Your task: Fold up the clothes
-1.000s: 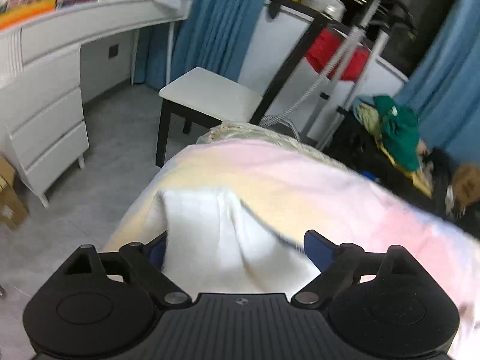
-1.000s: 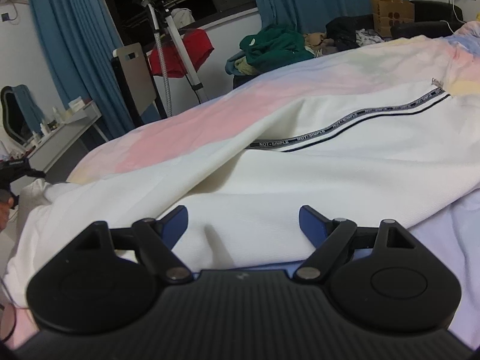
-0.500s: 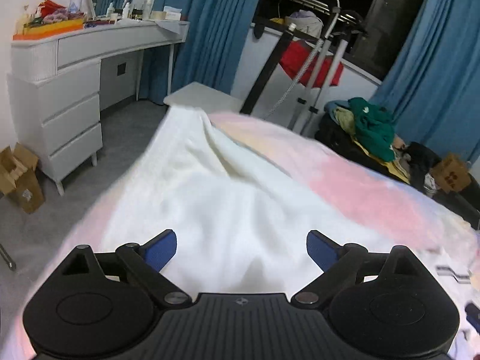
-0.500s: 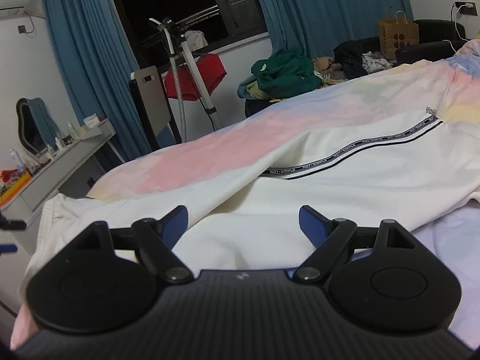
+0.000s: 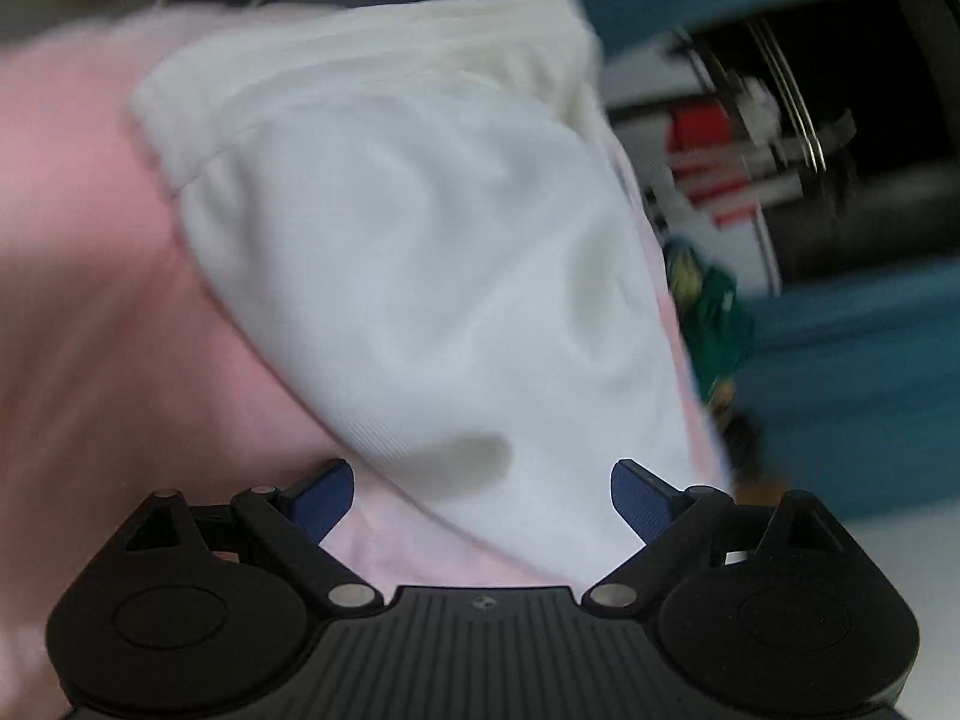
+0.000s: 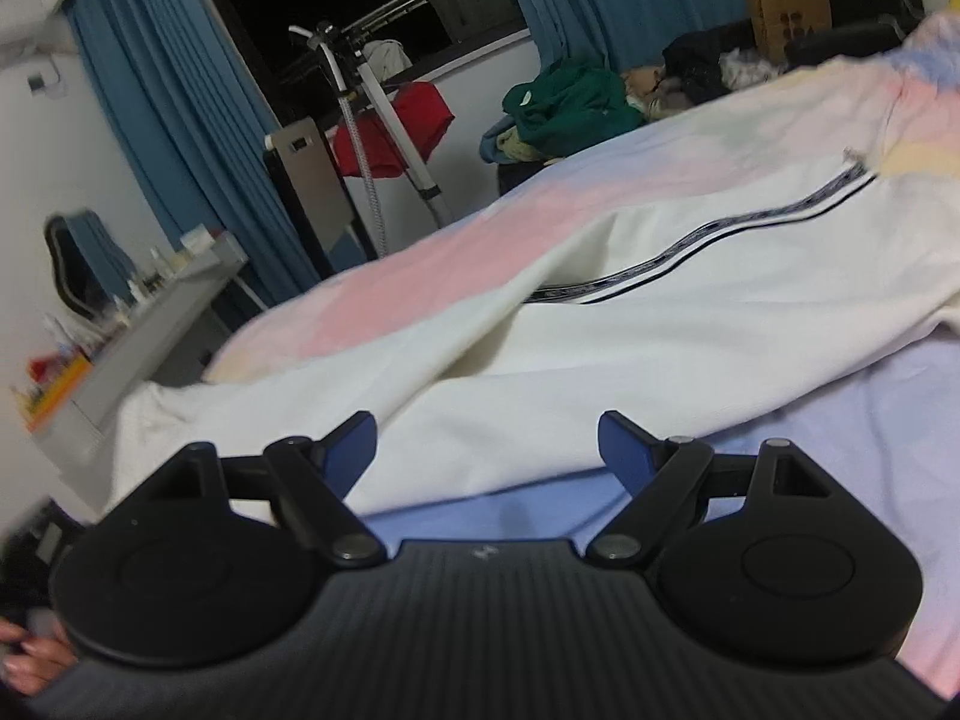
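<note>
White trousers (image 6: 690, 324) with a black-and-white side stripe (image 6: 708, 246) lie spread across the pastel bed cover (image 6: 456, 228). In the blurred, tilted left wrist view one end of the white trousers (image 5: 432, 240) lies on the pink cover (image 5: 90, 276). My left gripper (image 5: 482, 495) is open and empty, just above that cloth. My right gripper (image 6: 486, 450) is open and empty, low over the near edge of the trousers.
A clothes rack with a red garment (image 6: 396, 126) and a garment steamer pole (image 6: 360, 114) stand beyond the bed. A heap of green and dark clothes (image 6: 570, 105) lies at the far side. A white dresser (image 6: 150, 312) is at left. Blue curtains (image 6: 168, 108) hang behind.
The left gripper has swung and rolled sharply, so its view is now tilted and blurred, closer over the trouser end. The right gripper has shifted slightly; the trousers lie much as before.
</note>
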Demonstrator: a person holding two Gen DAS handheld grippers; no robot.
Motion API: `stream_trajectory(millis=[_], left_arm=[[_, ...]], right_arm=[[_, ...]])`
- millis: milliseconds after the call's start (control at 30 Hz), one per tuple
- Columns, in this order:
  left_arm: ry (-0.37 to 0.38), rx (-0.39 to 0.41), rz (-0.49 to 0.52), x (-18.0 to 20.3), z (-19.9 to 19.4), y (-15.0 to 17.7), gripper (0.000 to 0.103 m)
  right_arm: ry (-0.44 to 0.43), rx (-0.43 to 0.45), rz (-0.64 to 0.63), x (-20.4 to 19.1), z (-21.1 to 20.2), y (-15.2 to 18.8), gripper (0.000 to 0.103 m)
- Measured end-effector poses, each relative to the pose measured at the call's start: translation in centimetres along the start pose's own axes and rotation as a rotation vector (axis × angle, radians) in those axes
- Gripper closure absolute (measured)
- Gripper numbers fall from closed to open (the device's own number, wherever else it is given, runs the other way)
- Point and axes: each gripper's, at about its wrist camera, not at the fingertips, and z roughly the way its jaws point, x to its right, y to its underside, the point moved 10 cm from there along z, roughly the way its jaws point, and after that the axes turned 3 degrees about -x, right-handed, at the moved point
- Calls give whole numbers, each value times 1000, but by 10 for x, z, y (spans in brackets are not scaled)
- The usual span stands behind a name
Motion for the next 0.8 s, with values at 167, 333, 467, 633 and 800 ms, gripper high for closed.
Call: stream_trajectory(millis=[167, 333, 467, 633, 800], left_arm=[[71, 42, -104, -14, 5, -17, 12], [104, 72, -152, -22, 13, -21, 16], [133, 89, -211, -26, 19, -32, 34], [170, 110, -284, -32, 26, -47, 47], [176, 95, -294, -34, 33, -58, 74]], right_arm=[[-10, -26, 66, 3, 33, -24, 20], [45, -15, 225, 23, 99, -59, 25], [104, 13, 310, 36, 151, -80, 36], [187, 10, 257, 30, 202, -88, 67], [266, 79, 244, 36, 197, -81, 95]])
